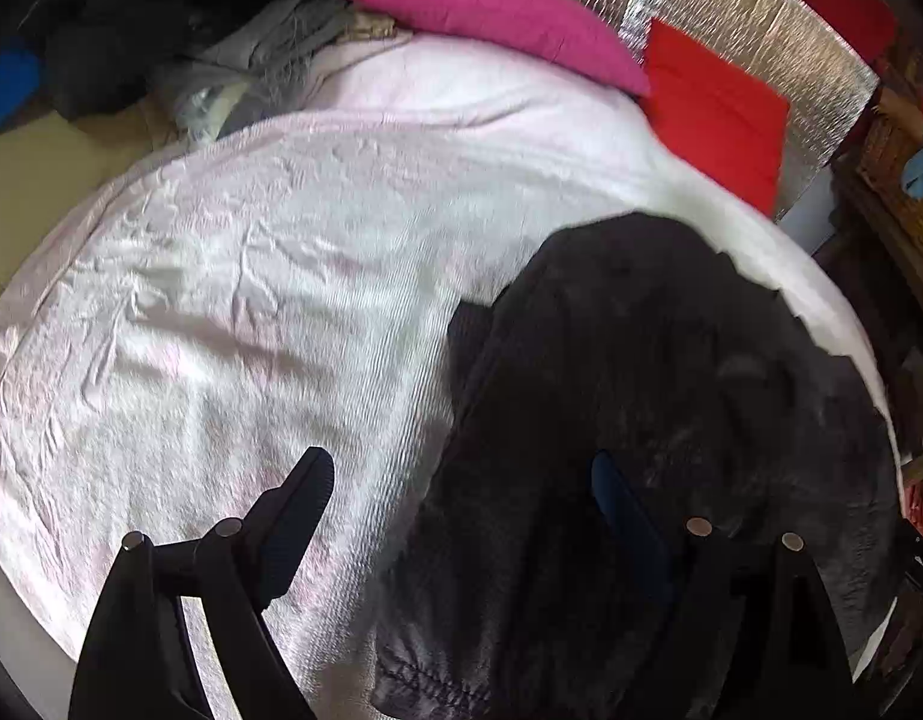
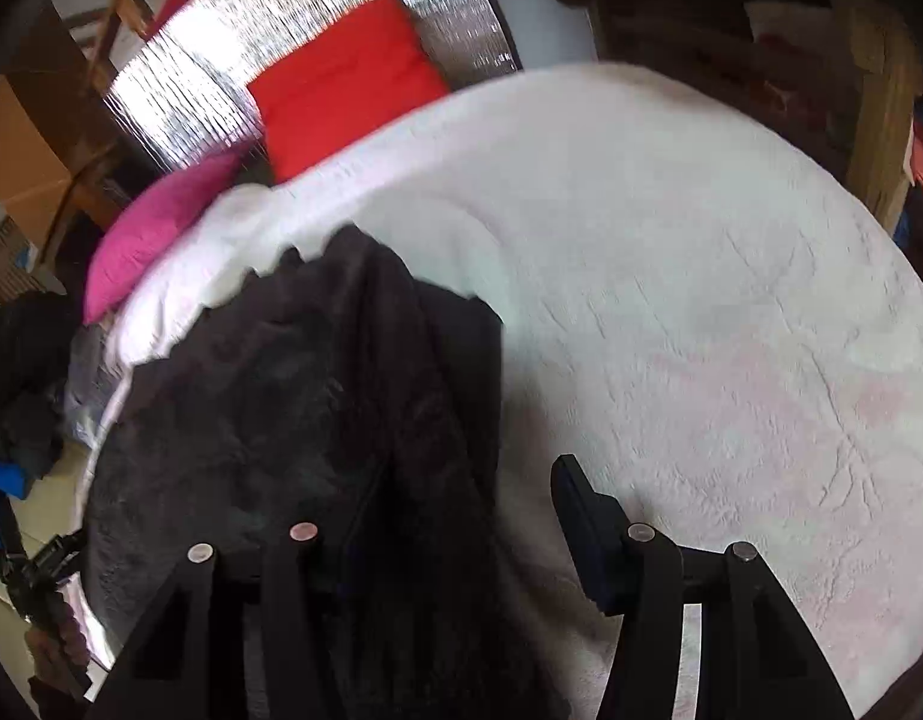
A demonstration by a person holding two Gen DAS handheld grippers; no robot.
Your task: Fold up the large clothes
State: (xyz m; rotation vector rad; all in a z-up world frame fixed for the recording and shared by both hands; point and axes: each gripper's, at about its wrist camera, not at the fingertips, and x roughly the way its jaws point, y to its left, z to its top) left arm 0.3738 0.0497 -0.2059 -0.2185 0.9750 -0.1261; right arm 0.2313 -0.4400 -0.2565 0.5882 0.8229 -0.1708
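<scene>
A large black fleecy garment lies crumpled on the white bed cover, toward its right side in the left wrist view. My left gripper stands open over the garment's left edge; one finger is above the cover and the blue-padded finger is above the black cloth. In the right wrist view the same garment fills the lower left. My right gripper straddles its right edge. White cover shows between the cloth and the right finger; the other finger is lost against the dark cloth.
A pink pillow and a red pillow lean on a silver quilted headboard. Grey and dark clothes pile at the bed's far left. Wooden shelving borders the bed. The left hand's tool shows beside the bed.
</scene>
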